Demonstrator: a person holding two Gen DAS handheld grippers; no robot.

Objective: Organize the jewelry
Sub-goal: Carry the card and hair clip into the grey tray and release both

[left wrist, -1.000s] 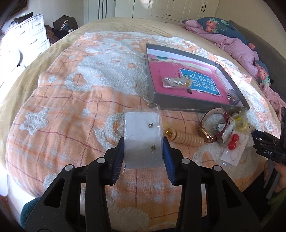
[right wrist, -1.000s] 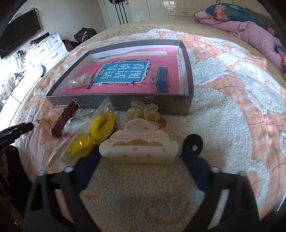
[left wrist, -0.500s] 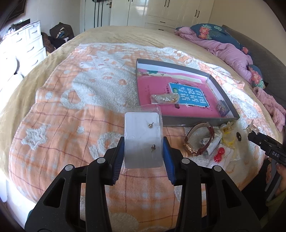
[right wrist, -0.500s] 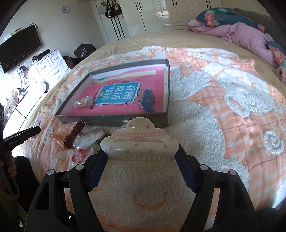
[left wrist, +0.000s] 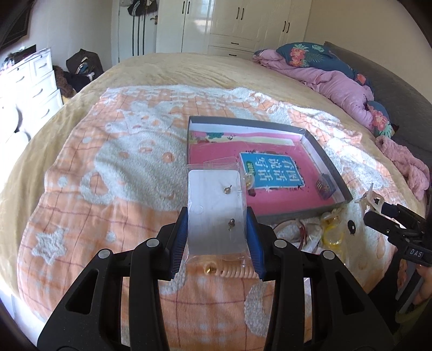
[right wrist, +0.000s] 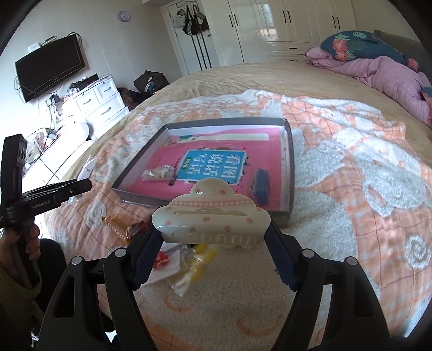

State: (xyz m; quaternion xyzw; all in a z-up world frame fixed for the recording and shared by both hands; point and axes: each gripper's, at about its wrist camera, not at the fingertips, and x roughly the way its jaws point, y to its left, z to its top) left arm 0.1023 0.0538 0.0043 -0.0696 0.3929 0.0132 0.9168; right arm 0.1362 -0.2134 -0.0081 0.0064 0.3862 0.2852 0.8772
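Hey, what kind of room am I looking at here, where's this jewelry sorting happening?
Almost certainly a bedroom in a home. The work surface is a large bed with a bunched pink quilt at its far side, white wardrobes line the back wall, and a television hangs above a white dresser.

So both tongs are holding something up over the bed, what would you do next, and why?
Probably carry the left tongs forward and set the clear plastic earring card into the shallow grey box with the pink lining. The card is gripped and off the blanket, and the box, just ahead, already holds a few pieces. The cream cloud-shaped hair claw in the right tongs could follow.
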